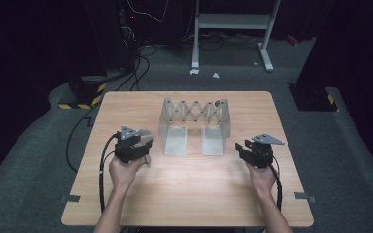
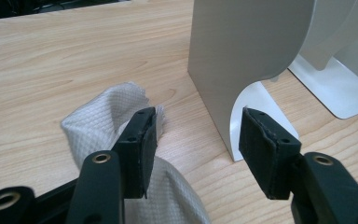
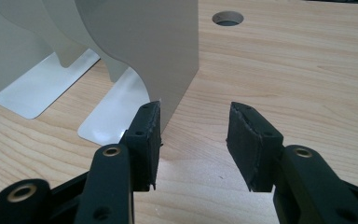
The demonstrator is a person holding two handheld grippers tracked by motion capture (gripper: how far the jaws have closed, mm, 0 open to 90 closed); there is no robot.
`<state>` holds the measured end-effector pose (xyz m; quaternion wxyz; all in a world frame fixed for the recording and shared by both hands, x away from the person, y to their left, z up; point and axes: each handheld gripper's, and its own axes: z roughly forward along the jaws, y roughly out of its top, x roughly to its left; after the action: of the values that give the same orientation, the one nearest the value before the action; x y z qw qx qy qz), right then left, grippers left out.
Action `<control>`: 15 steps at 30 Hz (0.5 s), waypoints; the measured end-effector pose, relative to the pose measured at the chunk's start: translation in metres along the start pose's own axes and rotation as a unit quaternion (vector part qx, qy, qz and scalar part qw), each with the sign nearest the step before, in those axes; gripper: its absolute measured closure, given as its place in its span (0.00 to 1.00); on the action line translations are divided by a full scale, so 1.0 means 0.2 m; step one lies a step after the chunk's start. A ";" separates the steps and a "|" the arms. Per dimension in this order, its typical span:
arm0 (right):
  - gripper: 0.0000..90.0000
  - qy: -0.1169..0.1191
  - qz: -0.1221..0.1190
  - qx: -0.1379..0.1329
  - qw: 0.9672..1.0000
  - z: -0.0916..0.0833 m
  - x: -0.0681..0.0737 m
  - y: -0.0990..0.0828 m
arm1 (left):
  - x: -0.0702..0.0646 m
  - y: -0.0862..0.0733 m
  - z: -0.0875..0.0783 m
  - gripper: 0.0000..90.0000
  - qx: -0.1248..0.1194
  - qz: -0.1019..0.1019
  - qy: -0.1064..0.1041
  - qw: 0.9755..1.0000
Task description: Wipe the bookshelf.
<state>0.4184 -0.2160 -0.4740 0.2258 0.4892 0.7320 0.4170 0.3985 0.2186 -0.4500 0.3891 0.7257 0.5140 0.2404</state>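
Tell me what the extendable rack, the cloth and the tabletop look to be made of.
Extendable rack: looks like thin sheet metal, matte grey-beige painted finish; sign is its sharp thin edges, bent flat feet and riveted scissor lattice. Plastic cannot be ruled out.
Cloth: woven textile, off-white, with a fine diamond waffle texture and soft folds; probably cotton or microfibre.
Tabletop: light wood grain, smooth low sheen; likely laminate or veneer over board.

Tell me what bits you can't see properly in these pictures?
- Cloth: in the left gripper view the left tongs cover its middle, and the bottom edge cuts it off; in the high view it mostly hides behind those tongs.
- Rack: both gripper views cut off its top, so its full shape shows in the high view alone.
- Right tongs: too small and dark in the high view to see the gap; the right gripper view shows them open.
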 end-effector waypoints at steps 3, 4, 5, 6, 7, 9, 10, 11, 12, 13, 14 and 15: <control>0.61 0.001 0.002 -0.002 1.000 -0.02 -0.01 -0.01 | 0.01 -0.02 -0.03 0.51 -0.006 -0.004 0.002 1.000; 0.61 0.000 0.003 -0.002 1.000 -0.03 -0.01 -0.01 | 0.01 -0.02 -0.03 0.51 -0.007 -0.004 0.002 1.000; 0.61 0.001 0.003 -0.003 1.000 -0.03 -0.01 -0.01 | 0.01 -0.03 -0.04 0.51 -0.009 -0.005 0.003 1.000; 0.61 0.001 0.003 -0.004 1.000 -0.04 -0.01 -0.02 | 0.01 -0.03 -0.05 0.51 -0.010 -0.007 0.002 1.000; 0.61 0.001 0.002 -0.005 1.000 -0.04 -0.02 -0.02 | 0.01 -0.04 -0.05 0.51 -0.010 -0.006 0.002 1.000; 0.61 0.001 0.003 -0.006 1.000 -0.06 -0.02 -0.03 | 0.01 -0.05 -0.07 0.51 -0.012 -0.006 0.005 1.000; 0.61 0.002 0.003 -0.006 1.000 -0.06 -0.02 -0.03 | 0.01 -0.06 -0.07 0.51 -0.012 -0.006 0.005 1.000; 0.61 0.001 0.004 -0.007 1.000 -0.07 -0.03 -0.04 | 0.01 -0.06 -0.08 0.51 -0.013 -0.007 0.005 1.000; 0.61 0.001 0.004 -0.008 1.000 -0.07 -0.03 -0.04 | 0.01 -0.07 -0.08 0.51 -0.013 -0.007 0.006 1.000; 0.61 0.002 0.009 -0.006 1.000 -0.08 -0.03 -0.05 | 0.01 -0.07 -0.08 0.51 -0.013 -0.006 0.006 1.000; 0.61 0.003 0.009 -0.009 1.000 -0.08 -0.03 -0.05 | 0.01 -0.08 -0.09 0.50 -0.013 -0.008 0.006 1.000; 0.61 0.005 0.011 -0.010 1.000 -0.09 -0.03 -0.05 | 0.01 -0.09 -0.09 0.50 -0.013 -0.008 0.007 1.000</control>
<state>0.4024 -0.2301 -0.4736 0.2229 0.4926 0.7236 0.4289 0.3753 0.2292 -0.4542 0.3970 0.7147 0.5190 0.2495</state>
